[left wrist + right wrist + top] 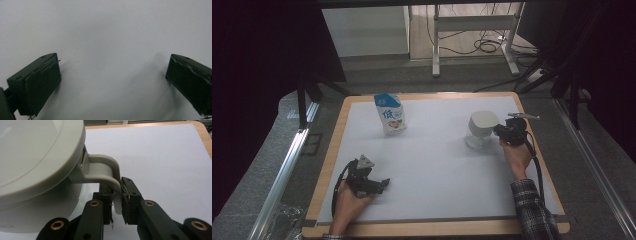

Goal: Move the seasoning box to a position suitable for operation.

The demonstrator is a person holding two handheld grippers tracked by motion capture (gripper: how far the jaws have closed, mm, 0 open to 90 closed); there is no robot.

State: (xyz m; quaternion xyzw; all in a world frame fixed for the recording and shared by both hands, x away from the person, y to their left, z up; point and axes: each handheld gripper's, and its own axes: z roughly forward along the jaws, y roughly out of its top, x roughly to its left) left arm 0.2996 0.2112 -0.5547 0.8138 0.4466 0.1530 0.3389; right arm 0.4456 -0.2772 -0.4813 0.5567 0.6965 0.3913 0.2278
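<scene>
My right gripper (117, 202) has its jaws nearly closed, clamped on the handle (105, 173) of the lidded grey mug (482, 127), which stands at the right of the white mat (437, 170). My left gripper (112, 82) rests at the near left, jaws spread wide over bare mat, holding nothing.

This looks like a lab or recording room rather than a home. The wooden-edged desk (328, 170) is covered by a plain white sheet (437, 170), dark curtains (257, 60) hang on both sides, and aluminium rails (282, 175) flank it. Beyond, loose cables (484, 46) lie on the floor under a metal-legged bench (474, 25).
</scene>
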